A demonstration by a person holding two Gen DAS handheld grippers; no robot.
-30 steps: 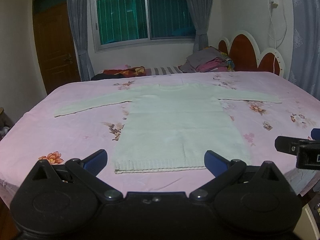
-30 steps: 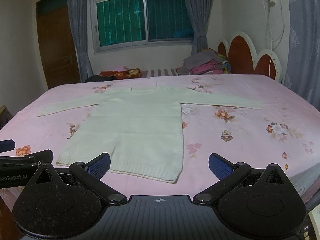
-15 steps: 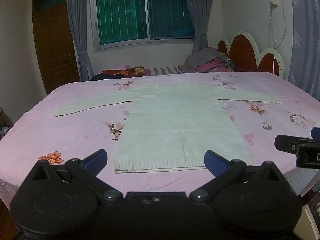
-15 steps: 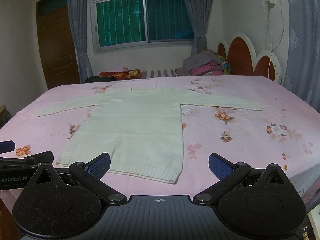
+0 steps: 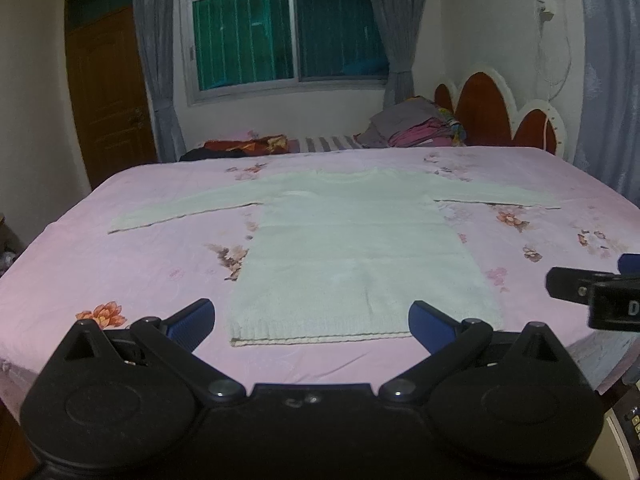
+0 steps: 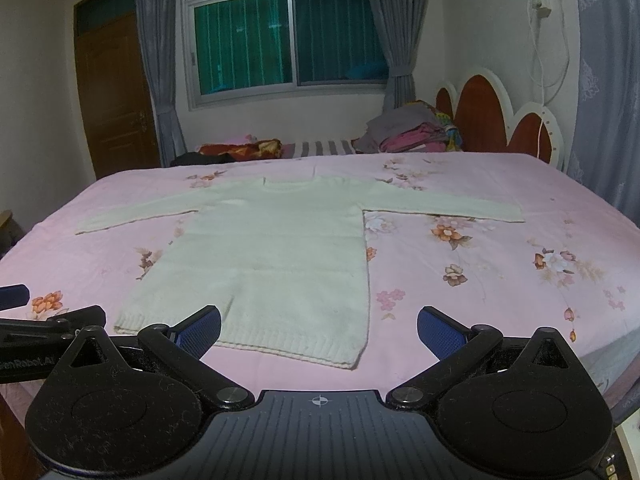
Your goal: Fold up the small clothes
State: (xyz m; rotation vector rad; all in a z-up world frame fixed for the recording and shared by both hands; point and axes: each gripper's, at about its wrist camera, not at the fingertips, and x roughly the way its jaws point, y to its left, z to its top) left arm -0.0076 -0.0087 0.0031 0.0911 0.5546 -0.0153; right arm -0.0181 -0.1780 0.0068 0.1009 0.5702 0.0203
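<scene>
A pale cream knitted sweater [image 5: 352, 248] lies flat on the pink flowered bed [image 5: 120, 264], sleeves spread left and right, hem towards me. It also shows in the right wrist view [image 6: 272, 256]. My left gripper [image 5: 312, 322] is open and empty, held just short of the hem. My right gripper [image 6: 320, 330] is open and empty, near the hem's right corner. The right gripper's side [image 5: 592, 292] shows at the right edge of the left wrist view. The left gripper's side [image 6: 44, 332] shows at the left edge of the right wrist view.
A pile of folded clothes [image 5: 416, 128] lies at the far right by the red and white headboard [image 5: 496, 116]. Dark and red fabric [image 5: 240, 148] lies at the far left edge. A wooden door [image 5: 108, 96] and a curtained window [image 5: 284, 32] stand behind the bed.
</scene>
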